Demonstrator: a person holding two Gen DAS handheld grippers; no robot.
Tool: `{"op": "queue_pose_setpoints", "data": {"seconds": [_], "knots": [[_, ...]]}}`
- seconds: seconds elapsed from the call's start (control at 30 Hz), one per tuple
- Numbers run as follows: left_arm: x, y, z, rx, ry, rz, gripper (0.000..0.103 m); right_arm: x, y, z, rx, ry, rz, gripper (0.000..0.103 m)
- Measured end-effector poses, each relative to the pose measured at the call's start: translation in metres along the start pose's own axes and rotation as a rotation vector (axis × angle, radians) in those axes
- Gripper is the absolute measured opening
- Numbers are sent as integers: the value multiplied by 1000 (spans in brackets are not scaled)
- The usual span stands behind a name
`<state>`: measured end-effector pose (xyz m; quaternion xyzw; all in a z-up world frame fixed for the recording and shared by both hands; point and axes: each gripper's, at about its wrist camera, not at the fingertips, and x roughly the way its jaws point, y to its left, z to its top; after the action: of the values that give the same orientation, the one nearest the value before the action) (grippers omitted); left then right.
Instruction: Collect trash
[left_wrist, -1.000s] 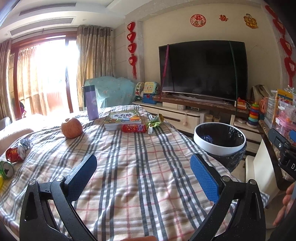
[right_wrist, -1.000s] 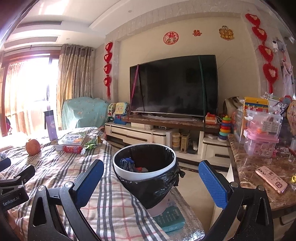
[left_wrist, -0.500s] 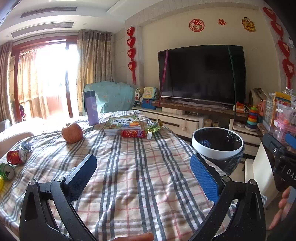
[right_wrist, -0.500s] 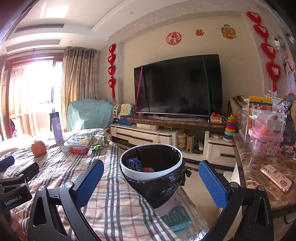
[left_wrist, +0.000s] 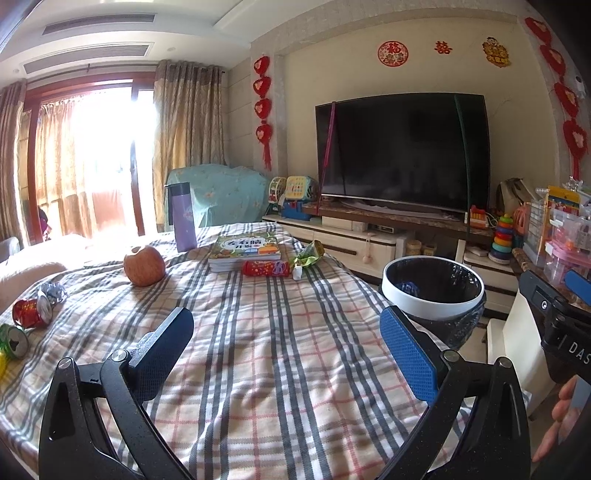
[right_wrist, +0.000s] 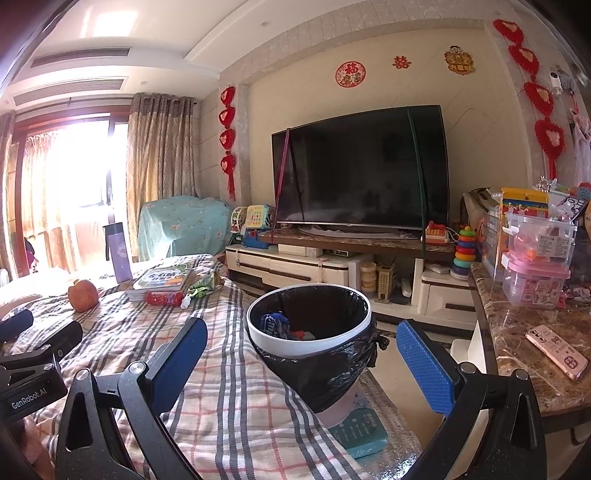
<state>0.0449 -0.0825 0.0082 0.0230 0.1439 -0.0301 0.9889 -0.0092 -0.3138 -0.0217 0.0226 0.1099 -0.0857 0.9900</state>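
Note:
A white-rimmed bin with a black liner (left_wrist: 432, 291) (right_wrist: 308, 325) stands beside the table's right edge, with some trash inside. On the plaid-covered table (left_wrist: 280, 350) lie a red wrapper (left_wrist: 264, 268), a green wrapper (left_wrist: 308, 256), and at the far left a red crumpled wrapper (left_wrist: 27, 312) and a green can (left_wrist: 13, 341). My left gripper (left_wrist: 286, 341) is open and empty above the table's near part. My right gripper (right_wrist: 301, 356) is open and empty, just in front of the bin.
An apple (left_wrist: 144, 266), a purple bottle (left_wrist: 183, 221) and a stack of books (left_wrist: 245, 249) sit at the table's far side. A TV stand with toys (right_wrist: 351, 254) is behind. A marble counter (right_wrist: 524, 343) with boxes and a phone is at the right.
Both grippers have tilted upward and drawn back slightly, so the table and bin sit lower in view. Both stay open and empty.

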Motion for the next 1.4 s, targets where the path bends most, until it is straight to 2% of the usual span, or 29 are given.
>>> {"op": "queue_pose_setpoints", "data": {"seconds": [1.4], "knots": [[0,-4,-2,-5,4,-5,103,1,0,-4,9,15,11,103]]}}
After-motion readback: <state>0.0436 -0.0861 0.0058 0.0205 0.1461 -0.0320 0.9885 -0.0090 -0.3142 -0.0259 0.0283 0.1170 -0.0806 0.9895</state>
